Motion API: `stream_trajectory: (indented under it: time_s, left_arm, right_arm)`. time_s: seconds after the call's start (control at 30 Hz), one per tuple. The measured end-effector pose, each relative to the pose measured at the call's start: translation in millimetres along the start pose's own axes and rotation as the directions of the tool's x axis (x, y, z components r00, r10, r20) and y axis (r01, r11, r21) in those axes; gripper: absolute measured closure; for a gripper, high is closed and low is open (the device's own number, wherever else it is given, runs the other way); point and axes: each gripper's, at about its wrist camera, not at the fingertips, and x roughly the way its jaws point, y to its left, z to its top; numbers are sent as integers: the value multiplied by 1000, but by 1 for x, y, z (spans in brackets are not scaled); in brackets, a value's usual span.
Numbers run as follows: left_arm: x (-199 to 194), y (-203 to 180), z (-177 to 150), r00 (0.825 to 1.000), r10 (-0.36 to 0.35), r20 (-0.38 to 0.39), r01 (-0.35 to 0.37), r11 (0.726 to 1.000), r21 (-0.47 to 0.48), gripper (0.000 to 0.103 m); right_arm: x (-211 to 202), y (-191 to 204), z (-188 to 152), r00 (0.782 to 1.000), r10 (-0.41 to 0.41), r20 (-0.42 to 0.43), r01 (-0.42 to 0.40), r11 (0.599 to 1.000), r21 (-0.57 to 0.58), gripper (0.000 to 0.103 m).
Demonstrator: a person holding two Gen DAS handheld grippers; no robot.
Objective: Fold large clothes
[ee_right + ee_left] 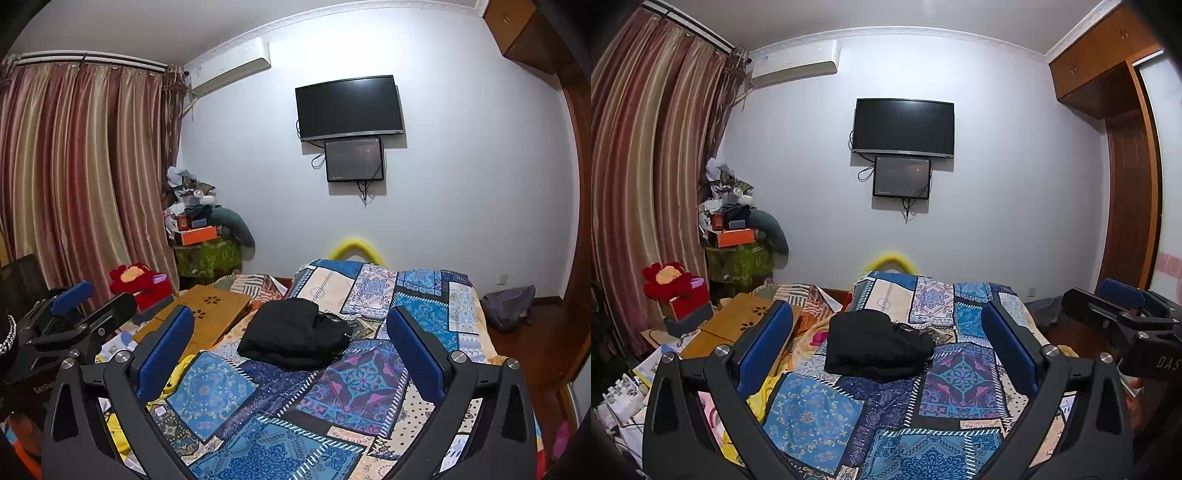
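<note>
A black garment (pixel 877 345) lies in a folded heap in the middle of the patchwork-covered bed (pixel 960 380). It also shows in the right wrist view (pixel 295 332). My left gripper (pixel 886 317) is open and empty, held above the near part of the bed, well short of the garment. My right gripper (pixel 291 321) is also open and empty, beside the left one, at about the same distance. The right gripper shows at the right edge of the left wrist view (pixel 1123 310), and the left gripper at the left edge of the right wrist view (pixel 77 306).
A wooden lap table (pixel 738 325) and loose bedding lie left of the bed. A red plush toy (pixel 670 280) and a cluttered stand (pixel 738 236) are by the curtains (pixel 639 166). A TV (pixel 903 127) hangs on the far wall. A dark bag (pixel 508 306) sits on the floor at right.
</note>
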Motion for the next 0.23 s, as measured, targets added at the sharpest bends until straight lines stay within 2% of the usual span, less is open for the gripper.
stream_trajectory:
  time_s: [0.23]
  left_arm:
    - [4,1,-1,1000,-10,-11,10,1000,-3,1]
  right_arm:
    - [1,-1,1,1000,0,-1,0,1000,2,0]
